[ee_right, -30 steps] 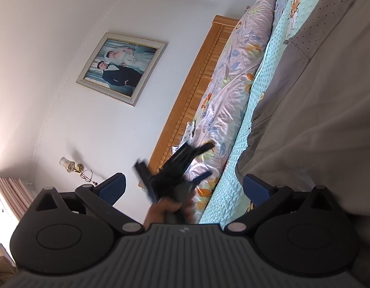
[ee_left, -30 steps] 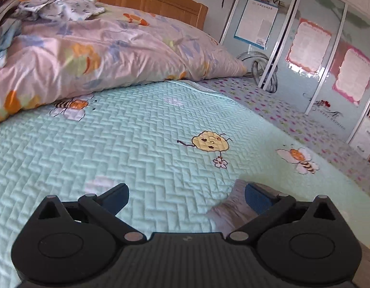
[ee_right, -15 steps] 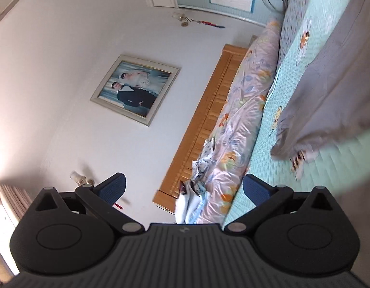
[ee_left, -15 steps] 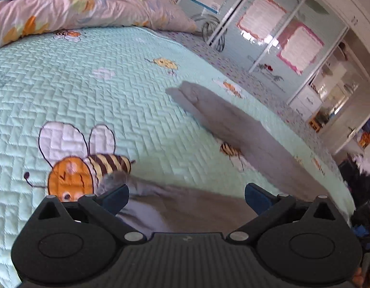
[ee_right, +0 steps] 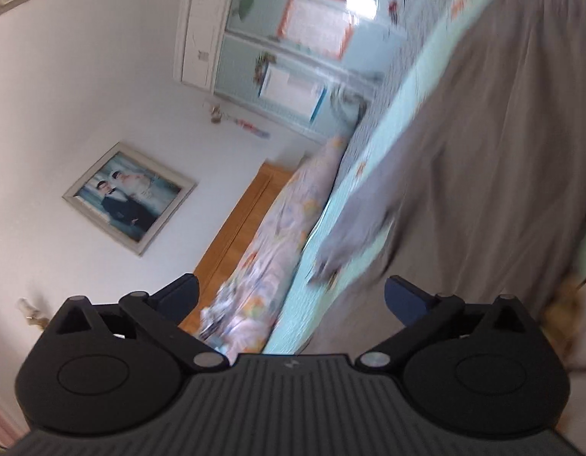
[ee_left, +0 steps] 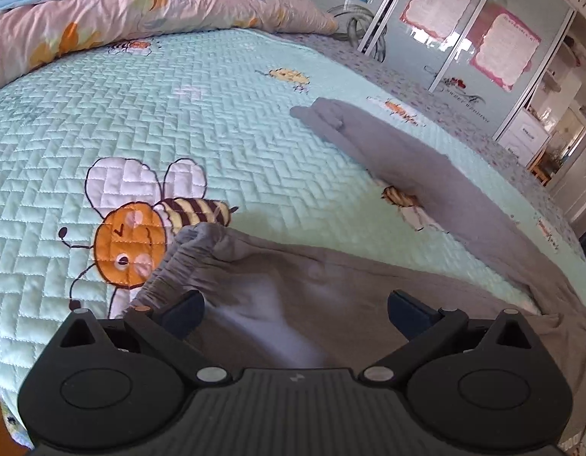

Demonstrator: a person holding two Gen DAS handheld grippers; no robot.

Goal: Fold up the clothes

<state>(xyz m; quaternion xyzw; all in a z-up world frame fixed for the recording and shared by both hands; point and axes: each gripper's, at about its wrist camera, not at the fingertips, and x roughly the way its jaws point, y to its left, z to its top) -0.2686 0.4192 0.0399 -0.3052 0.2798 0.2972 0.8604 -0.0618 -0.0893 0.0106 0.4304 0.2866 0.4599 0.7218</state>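
Grey trousers point(ee_left: 437, 174) lie spread on the pale green bee-print quilt point(ee_left: 201, 121). One leg runs off to the far right, and the other leg with a gathered cuff point(ee_left: 194, 250) lies just ahead of my left gripper point(ee_left: 294, 309). That gripper is open, low over the near leg, with nothing between its fingers. In the tilted, blurred right wrist view the same grey trousers point(ee_right: 483, 121) fill the right side. My right gripper point(ee_right: 291, 294) is open and held up off the bed, its blue right fingertip point(ee_right: 401, 296) close to the cloth.
A floral duvet point(ee_left: 140, 3) is heaped along the wooden headboard point(ee_right: 239, 228). Mirrored wardrobe doors point(ee_left: 464, 26) stand past the bed's far side. A framed photo point(ee_right: 129, 197) hangs on the white wall.
My left gripper swung from the bare quilt to the trousers and has drawn nearer to the cuffed leg. The right wrist view has rotated, bringing more grey cloth into sight.
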